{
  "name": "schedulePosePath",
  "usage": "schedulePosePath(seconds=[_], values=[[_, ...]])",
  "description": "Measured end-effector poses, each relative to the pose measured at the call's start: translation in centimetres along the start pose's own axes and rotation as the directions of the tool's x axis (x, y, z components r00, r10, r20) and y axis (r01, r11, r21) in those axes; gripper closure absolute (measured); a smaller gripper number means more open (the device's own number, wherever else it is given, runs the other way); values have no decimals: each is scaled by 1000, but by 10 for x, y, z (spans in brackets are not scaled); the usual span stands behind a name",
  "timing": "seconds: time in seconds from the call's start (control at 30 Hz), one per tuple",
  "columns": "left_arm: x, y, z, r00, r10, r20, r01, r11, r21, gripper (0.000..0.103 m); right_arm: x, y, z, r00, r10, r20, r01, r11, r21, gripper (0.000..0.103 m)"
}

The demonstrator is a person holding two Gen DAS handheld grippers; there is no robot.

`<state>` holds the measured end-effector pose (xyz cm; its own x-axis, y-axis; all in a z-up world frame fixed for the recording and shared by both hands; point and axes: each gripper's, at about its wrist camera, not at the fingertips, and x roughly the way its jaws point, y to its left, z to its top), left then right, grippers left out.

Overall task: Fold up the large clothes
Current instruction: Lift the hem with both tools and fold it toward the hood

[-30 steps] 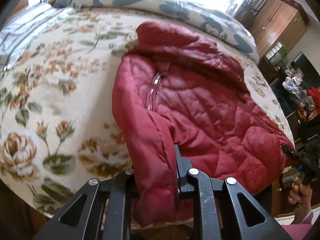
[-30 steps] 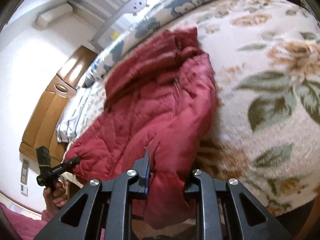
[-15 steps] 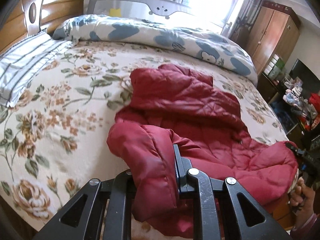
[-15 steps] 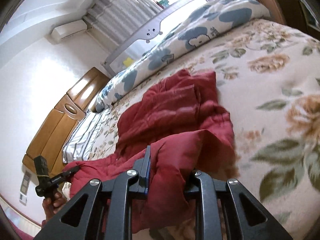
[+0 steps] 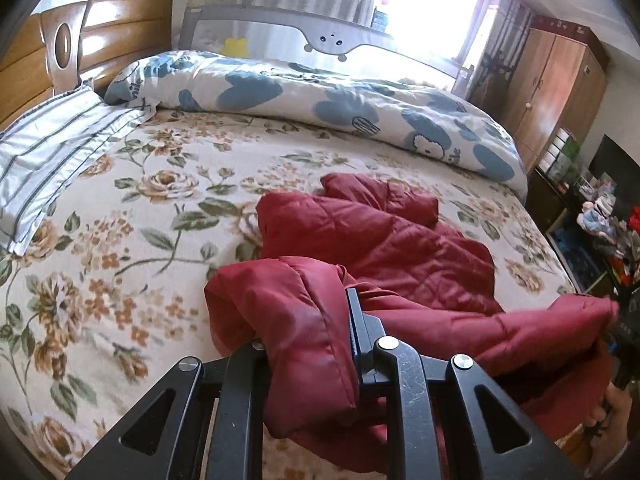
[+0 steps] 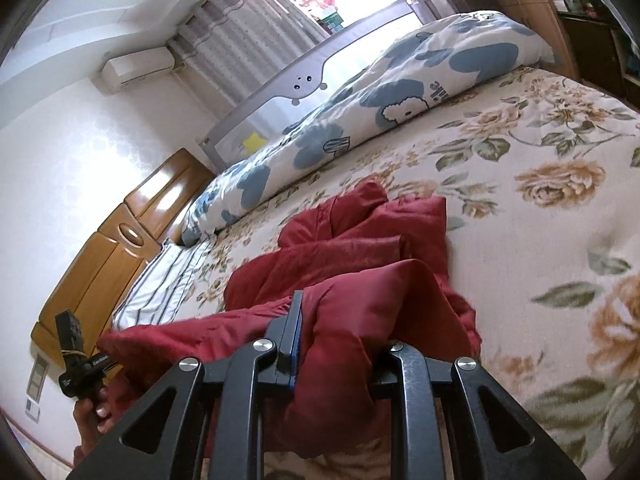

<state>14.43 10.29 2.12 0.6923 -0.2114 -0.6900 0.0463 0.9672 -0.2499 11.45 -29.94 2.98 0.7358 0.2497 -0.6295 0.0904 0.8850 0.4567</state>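
Note:
A dark red quilted jacket (image 5: pixel 380 240) lies on the floral bedspread (image 5: pixel 120 220), its near hem lifted off the bed. My left gripper (image 5: pixel 308 332) is shut on the jacket's near left corner, with fabric bunched between the fingers. My right gripper (image 6: pixel 340 332) is shut on the near right corner of the jacket (image 6: pixel 352 248). The lifted hem hangs between the two grippers above the bed's near edge. The far part of the jacket, with the folded sleeves or hood, still rests on the bedspread (image 6: pixel 540 208). The left gripper and its hand (image 6: pixel 80 364) show at lower left in the right wrist view.
A blue-patterned white duvet (image 5: pixel 340 108) lies rolled along the far side. A striped pillow (image 5: pixel 48 152) sits by the wooden headboard (image 5: pixel 60 48) at left. A wooden wardrobe (image 5: pixel 556 80) and cluttered shelves (image 5: pixel 600 220) stand to the right.
Both grippers have risen and moved away from the bed's near edge, lifting the jacket's near hem up. The jacket's lower half now folds toward its far part.

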Motion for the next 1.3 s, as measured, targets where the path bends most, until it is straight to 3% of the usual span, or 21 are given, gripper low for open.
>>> schedulePosePath(seconds=[0.4, 0.7, 1.07, 1.3], values=[[68, -24, 44, 994, 111, 19, -111, 993, 42, 85, 60, -7, 34, 994, -89, 55, 91, 995, -31, 83], [135, -36, 83, 983, 180, 17, -181, 982, 52, 84, 105, -29, 67, 981, -177, 75, 176, 984, 30, 82], [249, -39, 118, 963, 266, -42, -264, 963, 54, 81, 182, -64, 84, 961, -274, 22, 271, 958, 91, 80], [310, -27, 123, 952, 287, -106, -285, 958, 36, 78, 217, -76, 85, 946, -324, 12, 323, 945, 56, 80]])
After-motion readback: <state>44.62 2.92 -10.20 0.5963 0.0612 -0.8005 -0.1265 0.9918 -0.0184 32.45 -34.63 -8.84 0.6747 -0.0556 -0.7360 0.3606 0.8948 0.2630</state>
